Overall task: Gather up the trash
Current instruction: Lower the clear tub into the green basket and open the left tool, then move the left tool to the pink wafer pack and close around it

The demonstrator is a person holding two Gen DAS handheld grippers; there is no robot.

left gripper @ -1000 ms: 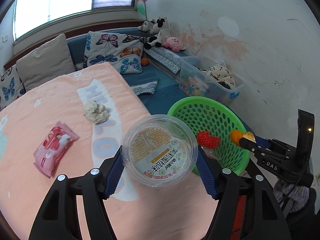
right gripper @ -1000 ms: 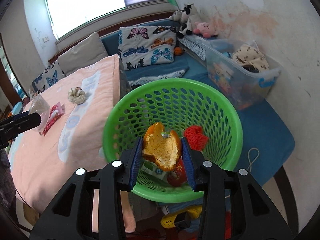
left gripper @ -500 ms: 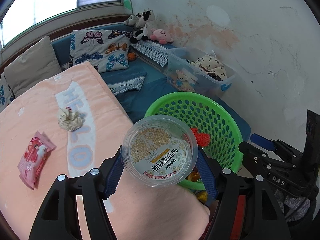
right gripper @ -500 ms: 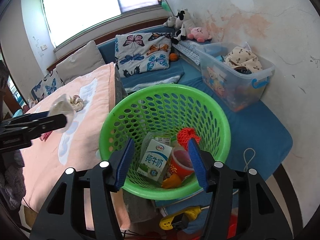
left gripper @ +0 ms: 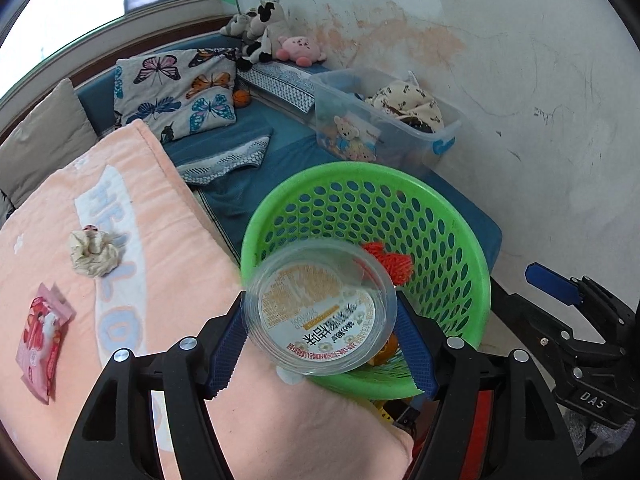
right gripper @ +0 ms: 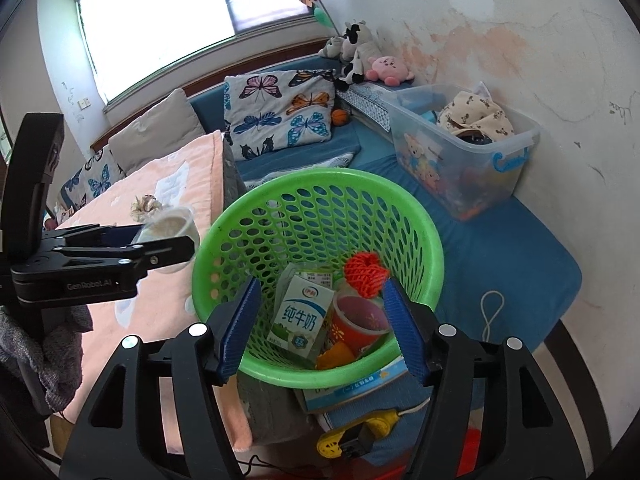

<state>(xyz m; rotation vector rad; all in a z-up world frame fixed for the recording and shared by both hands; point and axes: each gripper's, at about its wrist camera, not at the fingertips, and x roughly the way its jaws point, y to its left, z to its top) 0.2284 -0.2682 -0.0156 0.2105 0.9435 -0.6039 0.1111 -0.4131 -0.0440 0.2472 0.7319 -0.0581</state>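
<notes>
My left gripper (left gripper: 320, 336) holds a clear plastic cup (left gripper: 322, 306) with a printed label, tilted, over the near left rim of the green basket (left gripper: 476, 248). In the right wrist view the cup (right gripper: 168, 228) sits just left of the basket (right gripper: 434, 240). My right gripper (right gripper: 320, 324) is open and empty above the basket's near side. Inside lie a milk carton (right gripper: 300, 316), a red paper cup (right gripper: 360, 320), red netting (right gripper: 366, 268) and orange peel (right gripper: 338, 354). A crumpled tissue (left gripper: 94, 252) and a pink wrapper (left gripper: 42, 338) lie on the peach blanket (left gripper: 168, 240).
A clear storage bin (right gripper: 460, 160) with clothes stands by the wall behind the basket. Butterfly cushions (left gripper: 180, 92) and plush toys (left gripper: 276, 40) sit at the back. A yellow power strip (right gripper: 356, 436) lies on the floor below the basket.
My right gripper opened and the orange peel dropped into the basket. My left gripper carried the cup right, to the basket's rim, and the cup has tilted.
</notes>
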